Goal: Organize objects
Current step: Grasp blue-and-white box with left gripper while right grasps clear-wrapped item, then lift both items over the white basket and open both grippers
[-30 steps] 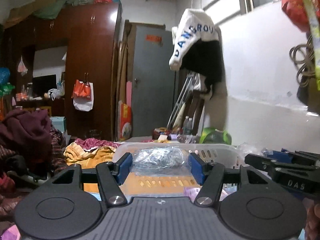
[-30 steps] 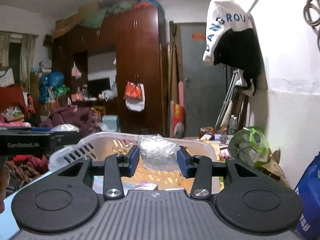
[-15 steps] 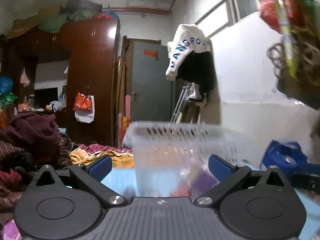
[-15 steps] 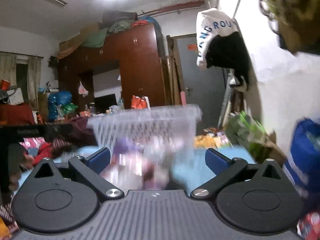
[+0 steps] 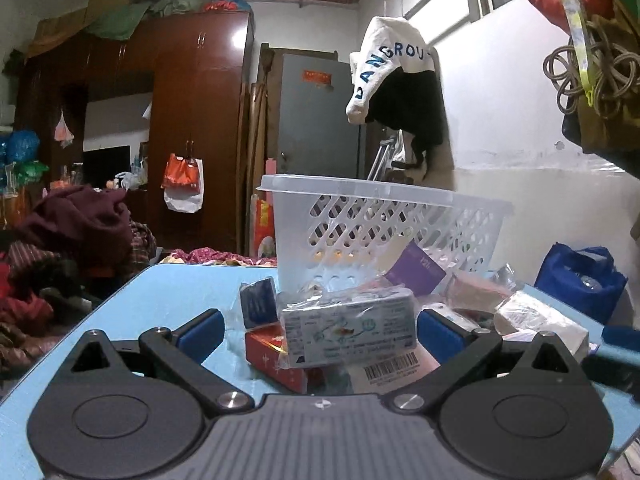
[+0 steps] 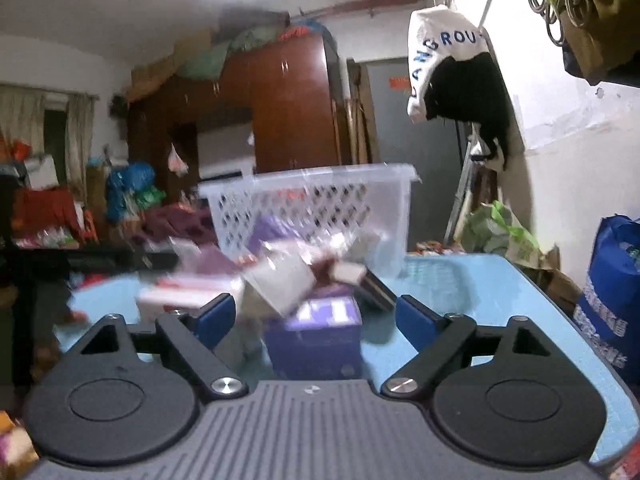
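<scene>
A white slotted plastic basket (image 5: 384, 224) stands tilted on the light blue table (image 5: 168, 300), resting on a heap of small boxes and packets. It also shows in the right wrist view (image 6: 312, 204). In the heap lie a wrapped white-blue box (image 5: 352, 334), a red box (image 5: 276, 360), a dark blue box (image 5: 258, 304) and a purple box (image 6: 316, 340). My left gripper (image 5: 318, 330) is open, its fingers either side of the white-blue box. My right gripper (image 6: 314, 318) is open around the purple box. The right view is motion-blurred.
A blue bag (image 5: 580, 280) stands at the table's right edge, also seen in the right wrist view (image 6: 616, 296). Piled clothes (image 5: 76, 232) lie left of the table. A dark wardrobe (image 5: 192, 128) and a grey door (image 5: 320, 120) stand behind.
Both grippers were shut on clear plastic bags over the basket a second ago; now both are open and lower. The basket now stands tilted on boxes spread over the table.
</scene>
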